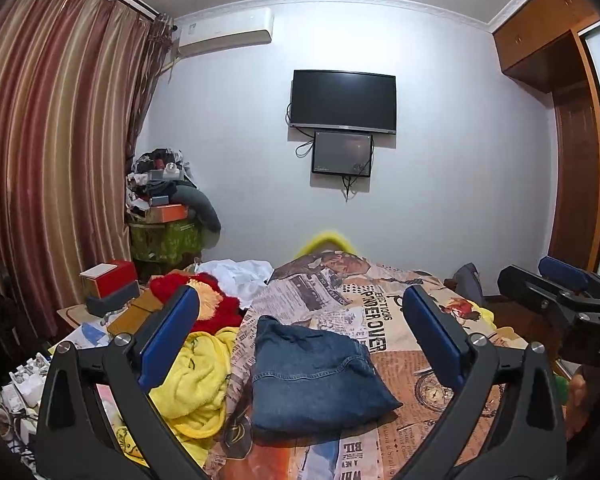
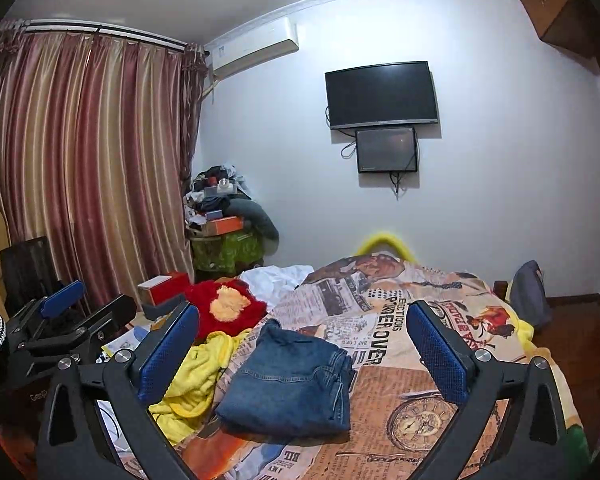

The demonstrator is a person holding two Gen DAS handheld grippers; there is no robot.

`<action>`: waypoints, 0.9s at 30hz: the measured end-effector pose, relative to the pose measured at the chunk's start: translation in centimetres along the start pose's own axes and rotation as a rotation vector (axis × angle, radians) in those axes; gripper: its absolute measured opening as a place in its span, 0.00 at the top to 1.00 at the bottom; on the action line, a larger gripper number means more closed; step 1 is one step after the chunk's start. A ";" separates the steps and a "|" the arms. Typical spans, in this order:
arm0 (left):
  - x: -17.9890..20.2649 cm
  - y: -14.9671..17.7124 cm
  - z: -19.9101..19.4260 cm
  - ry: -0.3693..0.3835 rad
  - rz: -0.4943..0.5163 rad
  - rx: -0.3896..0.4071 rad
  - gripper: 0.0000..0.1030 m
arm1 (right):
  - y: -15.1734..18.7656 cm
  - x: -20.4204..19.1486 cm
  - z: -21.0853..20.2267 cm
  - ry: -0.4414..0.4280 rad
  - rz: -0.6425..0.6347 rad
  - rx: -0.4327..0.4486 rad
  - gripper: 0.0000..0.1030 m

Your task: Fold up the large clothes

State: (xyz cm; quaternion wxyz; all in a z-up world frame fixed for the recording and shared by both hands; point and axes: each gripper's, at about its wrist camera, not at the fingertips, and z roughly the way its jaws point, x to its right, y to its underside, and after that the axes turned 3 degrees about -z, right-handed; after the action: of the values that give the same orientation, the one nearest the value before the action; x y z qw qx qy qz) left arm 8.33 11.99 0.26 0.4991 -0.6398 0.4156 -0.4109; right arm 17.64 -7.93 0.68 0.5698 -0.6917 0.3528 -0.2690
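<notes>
Clearly, from the left wrist, our left gripper gapes wide, holding nothing, with the folded jeans low centre on the bed. From the right wrist, our right gripper is likewise spread and empty; the denim looks heavy and limp, best pinched at its thick folded edge.

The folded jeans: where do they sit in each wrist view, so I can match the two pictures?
Left wrist view: the jeans lie low in the centre on the bedspread, between that claw's fingers.
Right wrist view: the jeans lie low, slightly left of centre, on the bedspread.
Shared landmark: the yellow towel touches the jeans' left side in both views.
</notes>
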 end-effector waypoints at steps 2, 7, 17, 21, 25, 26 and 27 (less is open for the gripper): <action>0.0 0.0 0.0 0.003 0.000 -0.001 0.01 | 0.0 0.0 0.0 -0.002 0.001 0.000 0.00; 0.3 -0.1 -0.1 0.010 0.002 0.000 0.01 | 0.2 -0.2 -0.1 -0.009 0.000 0.003 0.00; 0.5 -0.1 -0.1 0.022 -0.004 -0.017 0.00 | 0.3 -0.1 -0.2 -0.011 0.009 0.005 0.00; 0.6 0.0 0.0 0.032 -0.004 -0.025 0.00 | 0.4 0.0 -0.2 -0.008 0.013 0.008 0.00; 0.8 0.0 0.0 0.031 0.004 -0.024 0.00 | 0.5 0.1 -0.1 0.001 0.019 0.009 0.00; 0.9 0.0 -0.1 0.033 0.005 -0.022 0.00 | 0.5 0.1 -0.1 0.003 0.020 0.009 0.00; 0.9 0.0 -0.1 0.034 0.004 -0.022 0.00 | 0.5 0.1 -0.1 0.005 0.022 0.010 0.00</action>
State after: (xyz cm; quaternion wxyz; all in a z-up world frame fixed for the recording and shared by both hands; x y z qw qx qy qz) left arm 8.52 11.12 0.33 0.4856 -0.6373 0.4298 -0.4162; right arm 17.54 -8.15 0.22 0.5753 -0.6842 0.3604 -0.2666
